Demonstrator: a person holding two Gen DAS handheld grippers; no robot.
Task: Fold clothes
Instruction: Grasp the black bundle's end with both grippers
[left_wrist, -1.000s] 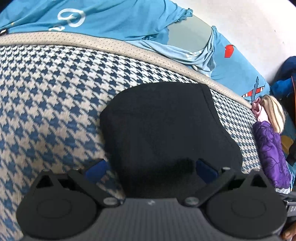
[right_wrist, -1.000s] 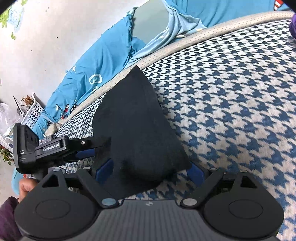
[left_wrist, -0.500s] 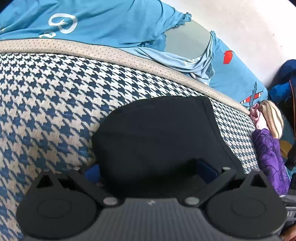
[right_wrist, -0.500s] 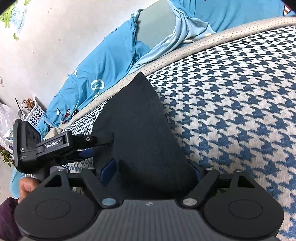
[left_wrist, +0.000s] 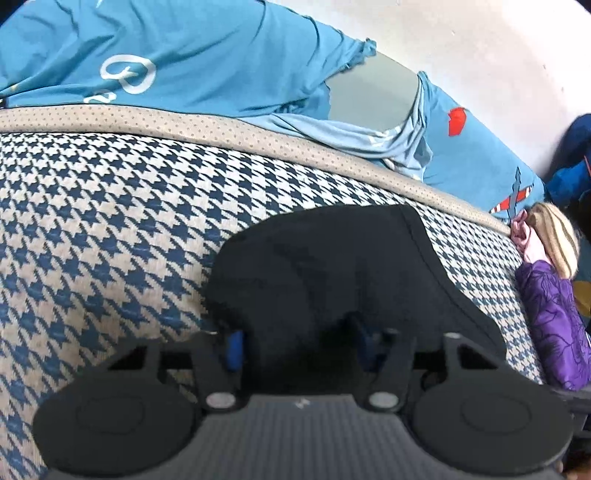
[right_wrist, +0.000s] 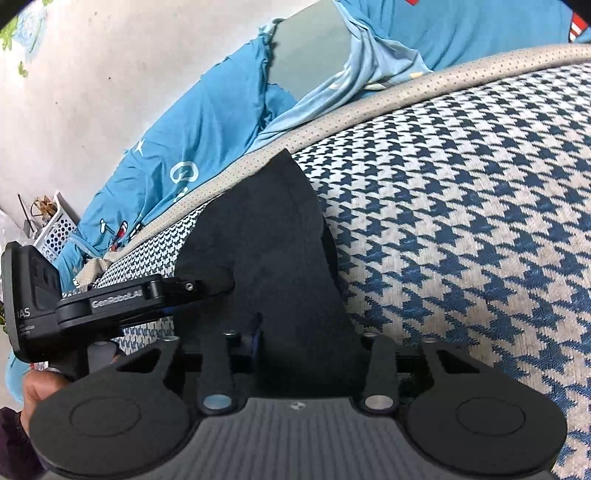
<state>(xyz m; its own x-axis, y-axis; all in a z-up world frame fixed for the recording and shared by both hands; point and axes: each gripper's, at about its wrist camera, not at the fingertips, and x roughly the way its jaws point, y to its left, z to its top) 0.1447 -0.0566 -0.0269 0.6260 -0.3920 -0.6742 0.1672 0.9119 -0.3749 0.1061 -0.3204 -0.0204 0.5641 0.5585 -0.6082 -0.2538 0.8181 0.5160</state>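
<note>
L tongs (left_wrist: 297, 341) have just been closing w/ the black cloth's (left_wrist: 332, 273) near edge bunched between the pads; they look pinched on it. R tongs (right_wrist: 310, 332), ditto, just closing, near corner gripped. Cloth lies on the houndstooth bed (right_wrist: 461, 221), straight ahead of both, long axis running up-frame toward the blue bedding (left_wrist: 203, 55). L tongs (right_wrist: 207, 290) show mid-left in R view, at the cloth's left edge.

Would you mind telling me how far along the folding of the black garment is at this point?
Done: the black garment lies in a compact shape on the houndstooth cover, so it may already be folded once. In hand: the left gripper and right gripper have just been closing, with its near edge bunched between their fingers. Left: carrying that edge over for the next fold and smoothing it.
</note>
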